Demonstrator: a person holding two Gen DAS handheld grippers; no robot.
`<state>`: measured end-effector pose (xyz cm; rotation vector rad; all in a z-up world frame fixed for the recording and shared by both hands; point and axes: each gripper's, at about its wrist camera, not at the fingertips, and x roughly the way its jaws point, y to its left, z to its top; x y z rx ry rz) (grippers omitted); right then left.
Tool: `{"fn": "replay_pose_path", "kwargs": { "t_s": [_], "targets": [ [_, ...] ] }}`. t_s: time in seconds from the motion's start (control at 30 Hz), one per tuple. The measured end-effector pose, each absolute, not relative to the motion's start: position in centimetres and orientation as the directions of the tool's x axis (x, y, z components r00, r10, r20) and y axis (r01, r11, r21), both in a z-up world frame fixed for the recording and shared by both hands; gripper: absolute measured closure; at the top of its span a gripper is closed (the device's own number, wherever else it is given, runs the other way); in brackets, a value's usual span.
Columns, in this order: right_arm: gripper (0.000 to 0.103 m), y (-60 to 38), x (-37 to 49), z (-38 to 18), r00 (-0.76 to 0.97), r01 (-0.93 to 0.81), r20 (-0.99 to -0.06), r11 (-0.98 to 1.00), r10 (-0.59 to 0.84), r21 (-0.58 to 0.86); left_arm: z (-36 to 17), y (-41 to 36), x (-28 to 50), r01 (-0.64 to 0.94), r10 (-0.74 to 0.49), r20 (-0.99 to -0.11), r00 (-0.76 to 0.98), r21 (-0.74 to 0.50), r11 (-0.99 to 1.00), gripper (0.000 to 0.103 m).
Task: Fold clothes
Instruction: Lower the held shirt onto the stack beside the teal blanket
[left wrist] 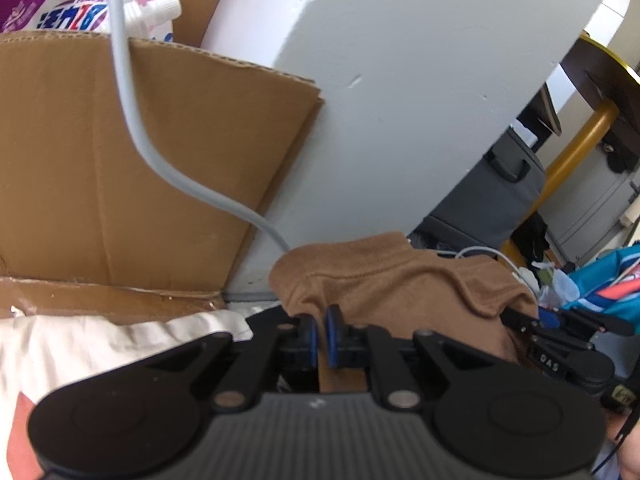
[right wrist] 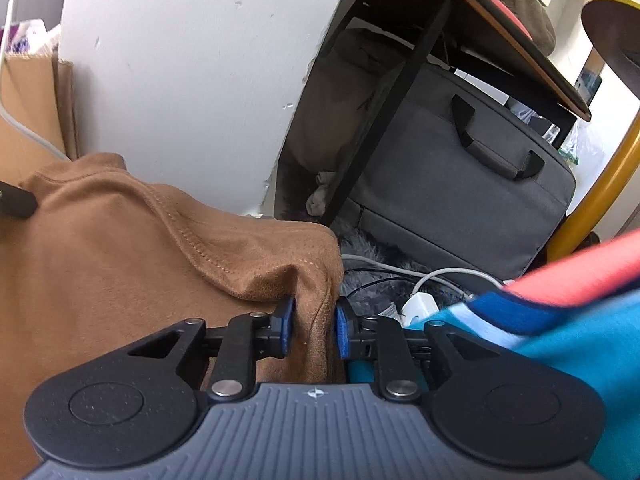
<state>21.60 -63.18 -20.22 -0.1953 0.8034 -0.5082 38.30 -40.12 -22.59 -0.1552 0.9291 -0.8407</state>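
A brown garment point(left wrist: 392, 280) hangs stretched between both grippers. My left gripper point(left wrist: 322, 334) is shut on its left edge, the blue pads pinching a fold of the cloth. In the right wrist view the same brown garment point(right wrist: 120, 264) spreads to the left, a stitched seam crossing it. My right gripper point(right wrist: 313, 330) is shut on its right corner, with bunched cloth between the blue pads. The right gripper's black fingers point(left wrist: 560, 322) show at the far right of the left wrist view, on the garment's other edge.
A cardboard box point(left wrist: 140, 160) with a detergent pouch point(left wrist: 80, 8) stands left, beside a white wall panel point(left wrist: 400, 80). A grey cable point(left wrist: 132, 112) hangs down. A grey laptop bag point(right wrist: 460, 184) sits under a desk. Teal and red clothing point(right wrist: 580, 320) lies right. White cloth point(left wrist: 80, 348) lies below left.
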Motion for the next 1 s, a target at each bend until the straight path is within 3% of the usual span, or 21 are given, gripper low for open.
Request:
{"fn": "replay_pose_path", "kwargs": {
  "t_s": [0.37, 0.5, 0.57, 0.67, 0.73, 1.0],
  "targets": [
    [0.060, -63.4, 23.9, -17.5, 0.593, 0.426, -0.544, 0.805, -0.594, -0.413, -20.3, -39.3, 37.7, 0.584, -0.694, -0.629, 0.350, -0.432, 0.687, 0.092],
    [0.060, -63.4, 23.1, -15.9, 0.621, 0.460, -0.557, 0.832, -0.551, -0.310, -18.9, -38.3, 37.8, 0.568, -0.659, -0.624, 0.420, -0.386, 0.727, 0.075],
    [0.060, -62.6, 22.1, -15.9, 0.639, 0.454, -0.562, 0.847, -0.525, -0.276, -18.6, -37.5, 38.2, 0.560, -0.678, -0.609, 0.411, -0.418, 0.715, 0.075],
    [0.063, -61.2, 20.8, -16.2, 0.658, 0.443, -0.570, 0.865, -0.492, -0.236, -18.1, -37.0, 37.9, 0.560, -0.689, -0.599, 0.408, -0.432, 0.707, 0.075],
    [0.078, -61.3, 20.8, -16.9, 0.655, 0.445, -0.579, 0.867, -0.487, -0.226, -17.9, -37.2, 37.4, 0.578, -0.706, -0.589, 0.394, -0.439, 0.688, 0.075],
    [0.083, -63.3, 22.0, -19.7, 0.630, 0.465, -0.620, 0.866, -0.468, -0.182, -18.5, -37.9, 33.4, 0.639, -0.743, -0.589, 0.319, -0.446, 0.627, 0.075]
  ]
}}
